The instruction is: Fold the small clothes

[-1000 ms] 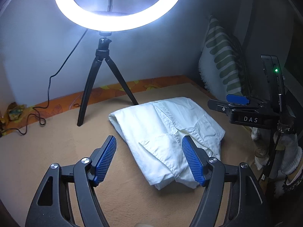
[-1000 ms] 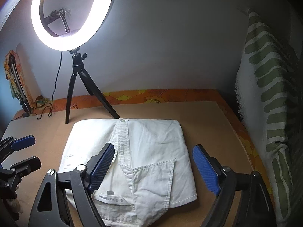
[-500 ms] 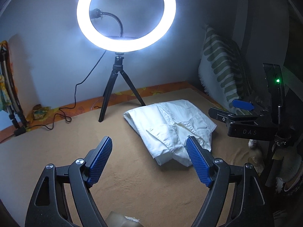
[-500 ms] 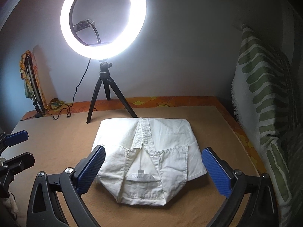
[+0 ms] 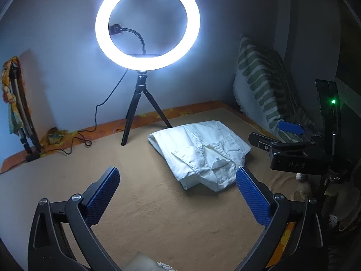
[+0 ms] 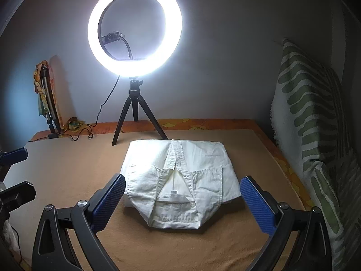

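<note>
On the tan mat (image 6: 67, 180) lit by the white ring light (image 6: 135, 29), your folded white cotton shirt (image 6: 180, 180) now lies released at frame centre, left gripper (image 5: 178, 194) still opening, right gripper (image 6: 182, 201) wide and empty, both withdrawn, so folding looks done.

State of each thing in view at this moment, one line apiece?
white shirt: folded, lying flat on the tan mat, held by nothing
left tongs: jaws opening, nothing between them
right tongs: open, empty
ring light: switched on, upright on its tripod
</note>
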